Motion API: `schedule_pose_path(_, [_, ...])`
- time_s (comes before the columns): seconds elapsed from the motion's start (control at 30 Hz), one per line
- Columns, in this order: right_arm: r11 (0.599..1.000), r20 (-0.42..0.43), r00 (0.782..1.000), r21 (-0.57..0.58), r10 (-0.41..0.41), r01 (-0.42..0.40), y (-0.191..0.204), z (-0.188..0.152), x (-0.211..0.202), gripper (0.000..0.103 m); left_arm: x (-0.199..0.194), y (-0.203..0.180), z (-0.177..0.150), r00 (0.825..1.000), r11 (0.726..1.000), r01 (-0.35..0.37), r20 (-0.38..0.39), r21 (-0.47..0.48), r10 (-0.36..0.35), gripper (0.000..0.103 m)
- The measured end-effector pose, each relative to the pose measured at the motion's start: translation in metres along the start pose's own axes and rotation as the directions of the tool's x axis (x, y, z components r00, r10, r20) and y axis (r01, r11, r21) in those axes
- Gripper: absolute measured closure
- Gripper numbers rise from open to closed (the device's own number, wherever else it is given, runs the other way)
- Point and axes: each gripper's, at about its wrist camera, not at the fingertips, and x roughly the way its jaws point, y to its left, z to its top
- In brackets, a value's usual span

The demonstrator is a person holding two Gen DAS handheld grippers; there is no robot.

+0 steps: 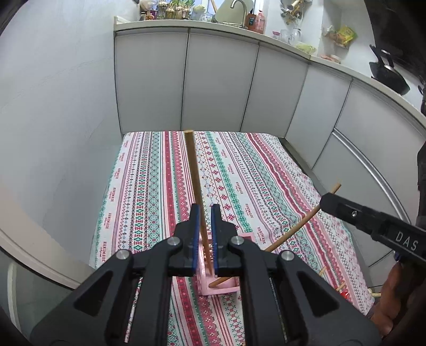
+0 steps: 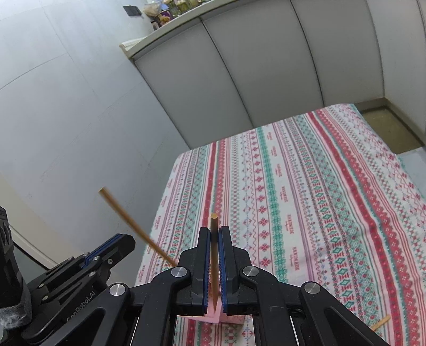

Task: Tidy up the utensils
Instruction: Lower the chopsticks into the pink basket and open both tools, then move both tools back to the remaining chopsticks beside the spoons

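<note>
Left wrist view: the left gripper (image 1: 205,210), black with blue ribbed pads, is clenched on a long, round, light-wooden chopstick (image 1: 195,181) that rises steeply toward 12 o'clock. Its lower tip reaches down into a small pink rectangular plastic utensil holder (image 1: 223,288) standing on the table directly beneath the fingers. The table carries a striped tablecloth in pink, red and teal with a cross-stitch pattern (image 1: 159,186). At 3 o'clock the right gripper (image 1: 326,202) enters as a black body marked with white letters, grasping a second wooden chopstick (image 1: 295,229) that slants down toward 7 o'clock, its low end resting inside the pink holder. Near 4 o'clock, loose wooden sticks (image 1: 340,287) lie on the cloth beside a small red object (image 1: 344,294) too small to identify. Pale grey cabinet doors (image 1: 218,79) stand behind the table, topped by a cluttered counter with a curved metal tap (image 1: 239,8).

Right wrist view: the right gripper (image 2: 214,230) is closed tightly on its chopstick (image 2: 213,255), which stands nearly upright with its point set into the pink holder (image 2: 215,314) at 6 o'clock. The left gripper (image 2: 125,239) appears at 8 o'clock; its chopstick (image 2: 133,226), blurred, leans toward 10 o'clock. One more wooden stick (image 2: 380,322) lies on the tablecloth (image 2: 293,186) at 4 o'clock.
</note>
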Motion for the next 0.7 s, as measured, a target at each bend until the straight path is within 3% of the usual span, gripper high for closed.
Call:
schedule_pose_path(0.07, [1.000,-0.006,1.000,0.011,-0.005,0.005,-0.003,0.000,0.000,0.094,-0.001,0.001,0.000,1.000,1.000,0.012,-0.003,-0.008,-0.012,0.092])
schedule_pose_path(0.2, [1.000,-0.007,1.000,0.027,-0.001,0.002,-0.006,0.001,-0.002,0.092,-0.005,-0.002,-0.001,1.000,1.000,0.015,-0.003,0.002,-0.015,0.075])
schedule_pose_path(0.3, [0.999,0.003,1.000,0.040,0.007,-0.007,-0.009,0.003,-0.009,0.077,-0.007,-0.004,-0.002,1.000,1.000,0.019,-0.007,0.012,-0.019,0.071])
schedule_pose_path(0.47, [1.000,0.009,1.000,0.031,-0.003,0.002,-0.015,0.004,-0.026,0.068,-0.018,-0.005,-0.004,1.000,1.000,0.010,-0.011,0.016,-0.010,0.051])
schedule_pose_path(0.63, [0.999,-0.008,0.999,0.007,-0.042,0.042,-0.028,0.002,-0.048,0.049,-0.028,-0.005,-0.013,0.999,1.000,-0.003,-0.054,0.028,0.004,0.023])
schedule_pose_path(0.7, [0.998,-0.028,0.998,0.000,-0.064,0.064,-0.034,-0.001,-0.052,0.042,-0.031,-0.005,-0.019,0.996,0.999,-0.010,-0.083,0.038,0.013,0.021])
